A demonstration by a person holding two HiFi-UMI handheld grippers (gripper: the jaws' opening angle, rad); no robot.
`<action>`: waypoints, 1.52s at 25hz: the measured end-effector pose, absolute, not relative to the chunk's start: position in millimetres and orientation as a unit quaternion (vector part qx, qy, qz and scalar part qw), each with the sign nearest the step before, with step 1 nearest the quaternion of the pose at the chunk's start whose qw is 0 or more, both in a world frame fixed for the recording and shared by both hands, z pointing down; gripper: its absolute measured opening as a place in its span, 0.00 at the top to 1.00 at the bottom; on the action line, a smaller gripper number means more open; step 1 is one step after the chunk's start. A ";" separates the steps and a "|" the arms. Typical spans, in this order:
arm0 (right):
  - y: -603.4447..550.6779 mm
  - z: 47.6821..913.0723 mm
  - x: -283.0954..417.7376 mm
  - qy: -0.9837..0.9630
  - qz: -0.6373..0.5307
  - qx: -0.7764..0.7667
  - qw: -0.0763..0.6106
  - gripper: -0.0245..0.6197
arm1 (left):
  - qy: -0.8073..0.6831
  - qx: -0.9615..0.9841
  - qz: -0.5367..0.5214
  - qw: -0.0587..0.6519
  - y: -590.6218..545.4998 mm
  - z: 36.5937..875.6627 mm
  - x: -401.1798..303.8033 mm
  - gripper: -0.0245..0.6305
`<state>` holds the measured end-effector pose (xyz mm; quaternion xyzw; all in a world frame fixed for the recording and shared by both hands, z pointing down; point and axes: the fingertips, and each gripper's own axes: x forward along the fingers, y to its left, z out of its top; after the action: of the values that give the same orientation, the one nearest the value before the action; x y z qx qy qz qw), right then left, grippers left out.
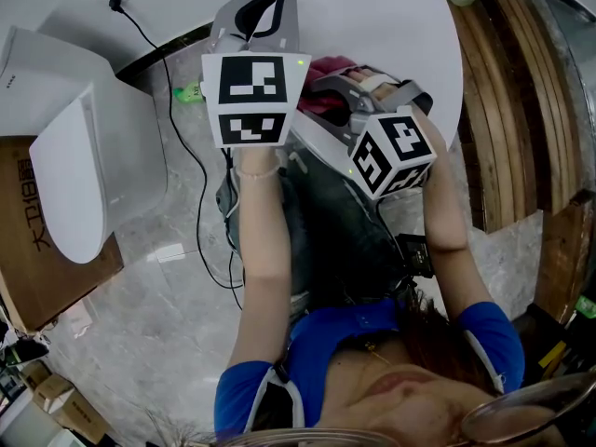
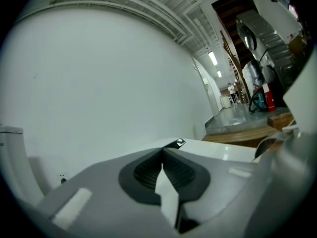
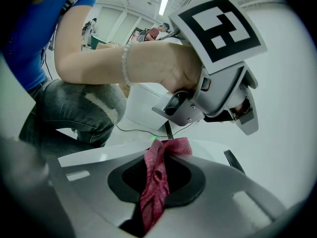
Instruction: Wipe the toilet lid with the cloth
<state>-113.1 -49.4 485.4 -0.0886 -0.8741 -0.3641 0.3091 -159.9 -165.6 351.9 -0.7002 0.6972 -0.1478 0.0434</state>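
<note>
Red cloth (image 3: 157, 182): a thin, loosely woven fabric is shown. It is judged light, soft and limp, and is expected to bunch and drape rather than hold a shape. No fragility is suspected.
Hold on the cloth: it is gathered into a narrow fold and pinched lengthwise between the pads, with only a small tuft exposed beyond the tips. For wiping, a broader free flap ahead of the tips is judged more useful, so a grip nearer one edge would be preferred.
Right tool (image 3: 161, 144): its jaws are pressed onto the cloth, which is seen running from deep in the throat out past the tips.
Left tool (image 2: 163, 150): its jaws are pressed together at the tips, and nothing is held between them.
Cloth relative to the left tool: it is found just to the right of that tool's body. Whether the two touch cannot be told.
Toilet lid (image 1: 70, 180): a white, smooth surface is seen well apart from both tools, off beyond the left tool's outer side and lower down. It is not touched by either.
Table (image 1: 391, 26): a white round top is seen below and ahead of both tools' tips.
Risk: on a glossy lid the narrow fold is judged liable to be dragged out of the pinch, so firm pressure would be needed.
</note>
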 end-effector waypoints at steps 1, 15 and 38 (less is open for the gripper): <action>-47.6 485.8 -114.6 -0.873 -0.366 -0.091 0.309 0.88 | 0.698 -0.699 -0.147 0.044 -164.9 351.4 -160.9 0.96; -34.7 487.3 -120.8 -0.870 -0.373 -0.094 0.309 0.88 | 0.700 -0.699 -0.141 0.046 -157.3 345.2 -160.7 0.96; -16.0 491.3 -99.5 -0.873 -0.374 -0.100 0.297 0.88 | 0.692 -0.705 -0.146 0.048 -161.3 347.3 -148.3 0.96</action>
<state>-99.5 -16.0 491.3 -0.1005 -0.8730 -0.3740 0.2965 -148.3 -161.3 347.3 -0.7054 0.6920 -0.1457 0.0479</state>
